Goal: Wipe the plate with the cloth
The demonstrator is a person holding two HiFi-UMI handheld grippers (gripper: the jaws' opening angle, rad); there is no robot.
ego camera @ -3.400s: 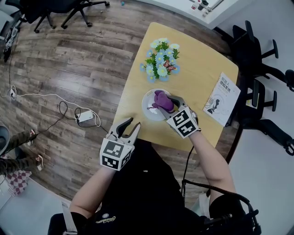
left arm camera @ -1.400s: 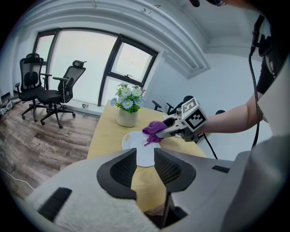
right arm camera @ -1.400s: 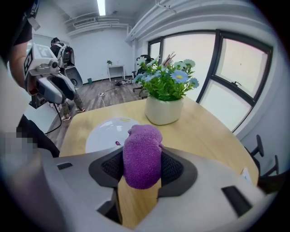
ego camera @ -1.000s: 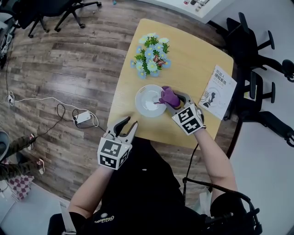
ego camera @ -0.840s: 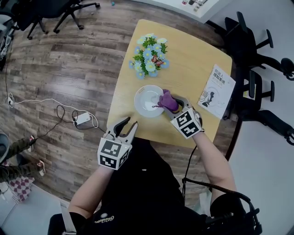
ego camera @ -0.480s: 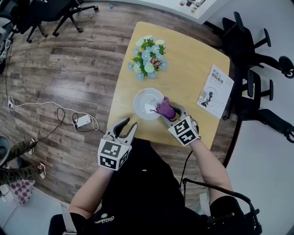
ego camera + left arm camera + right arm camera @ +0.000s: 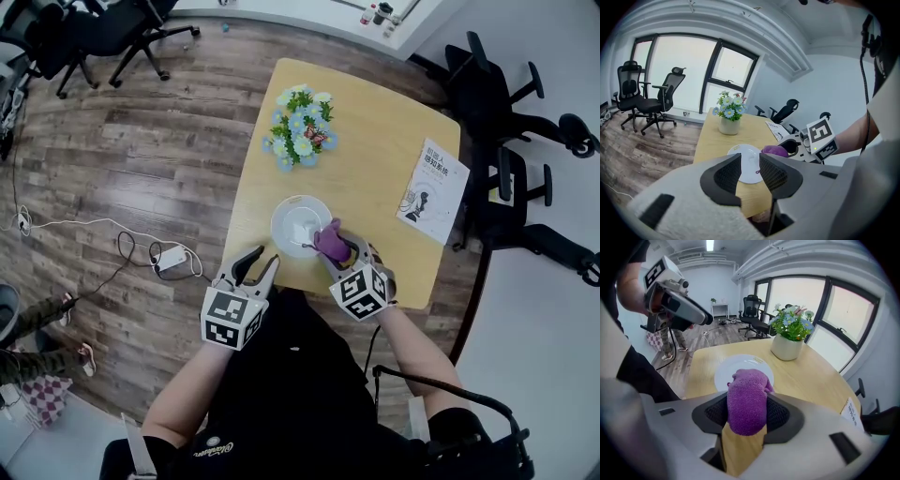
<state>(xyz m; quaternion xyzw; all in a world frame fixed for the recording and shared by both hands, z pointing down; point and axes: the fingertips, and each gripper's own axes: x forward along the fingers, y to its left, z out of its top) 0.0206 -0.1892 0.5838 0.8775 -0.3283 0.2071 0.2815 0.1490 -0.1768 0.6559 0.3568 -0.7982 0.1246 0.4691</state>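
Cloth [image 7: 330, 240] at plate [image 7: 292, 217] near-right rim — right gripper [image 7: 334, 246] nearer
Its fingers clamp the purple cloth; plate centre lies ahead-left of them on the counter [image 7: 375, 141]. Left gripper [image 7: 264, 262], fingers apart and empty, hangs short of the plate, off the counter.

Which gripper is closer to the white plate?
Right. The right gripper holds the purple cloth against the plate at its rim; the left gripper is open, back by the table edge.
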